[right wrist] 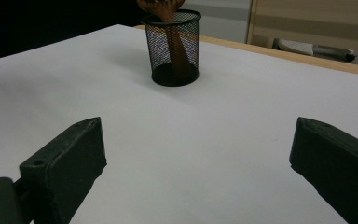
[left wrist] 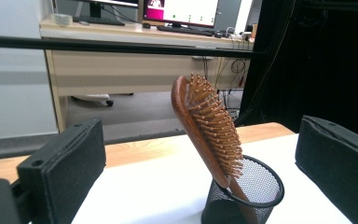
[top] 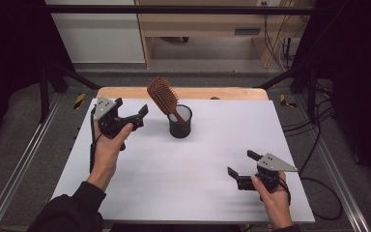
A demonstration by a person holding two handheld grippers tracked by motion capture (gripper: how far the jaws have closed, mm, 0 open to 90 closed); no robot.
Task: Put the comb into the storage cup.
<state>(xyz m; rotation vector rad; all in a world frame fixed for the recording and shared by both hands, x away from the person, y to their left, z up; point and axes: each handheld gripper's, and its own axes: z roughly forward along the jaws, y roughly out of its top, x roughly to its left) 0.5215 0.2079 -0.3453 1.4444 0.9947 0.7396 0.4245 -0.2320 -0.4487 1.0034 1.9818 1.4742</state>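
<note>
Hairbrush [top: 163, 94] standing handle-down in a black mesh cup [top: 180, 122], just beyond the centre of the white worktop [top: 174, 174]; its bristled head leans toward ten o'clock, out over the rim. Nearest you, at about four o'clock from the cup and well apart from it, the right gripper [top: 238, 167] hovers over bare worktop, jaws spread and empty. Farther in, at nine o'clock from the cup, the left gripper [top: 141, 116] sits near it, jaws released and aimed at the brush head, which its own view frames between the two pads. If you mean to lift the brush, close on the wooden back or neck rather than the bristles [left wrist: 216, 126], and draw upward along the lean, so the light cup is not dragged or tipped; the right gripper could steady the cup wall [right wrist: 172, 46].
</note>
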